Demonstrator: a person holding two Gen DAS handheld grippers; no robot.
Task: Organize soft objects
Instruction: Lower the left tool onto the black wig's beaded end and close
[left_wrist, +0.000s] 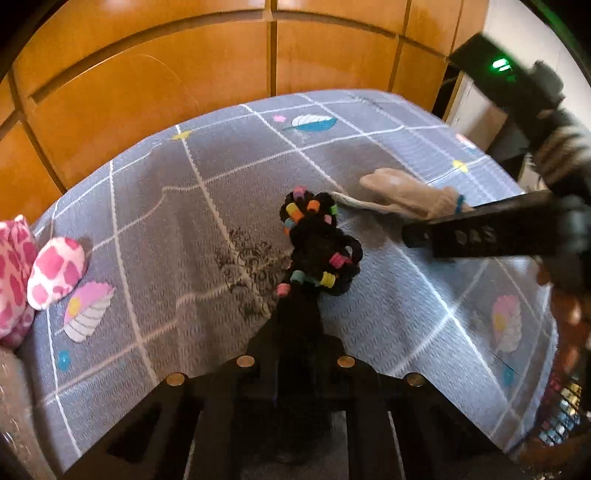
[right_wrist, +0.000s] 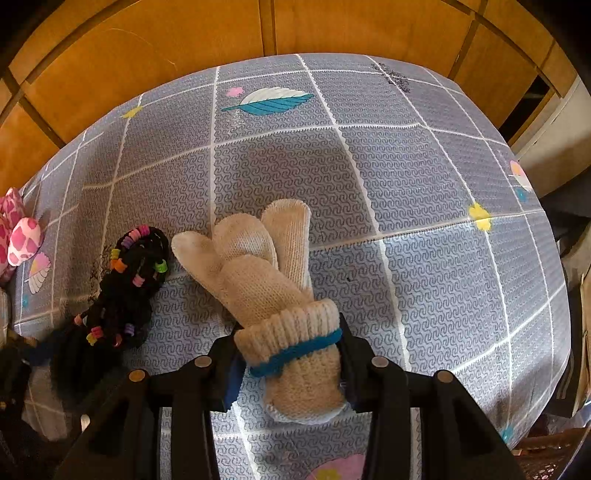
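Cuff of the knit glove (right_wrist: 291, 347) sits pinched in my right gripper (right_wrist: 291, 363), near the bed's near edge, its fingers lying on the grey bedspread (right_wrist: 424, 206); my left gripper (left_wrist: 301, 325) is clamped on the black beaded scrunchie bundle (left_wrist: 317, 247), just left of the glove; farther off, a pink spotted plush (left_wrist: 55, 271) rests at the left edge; I judge the slack glove fingers could drag or snag the bundle, since both hang close.
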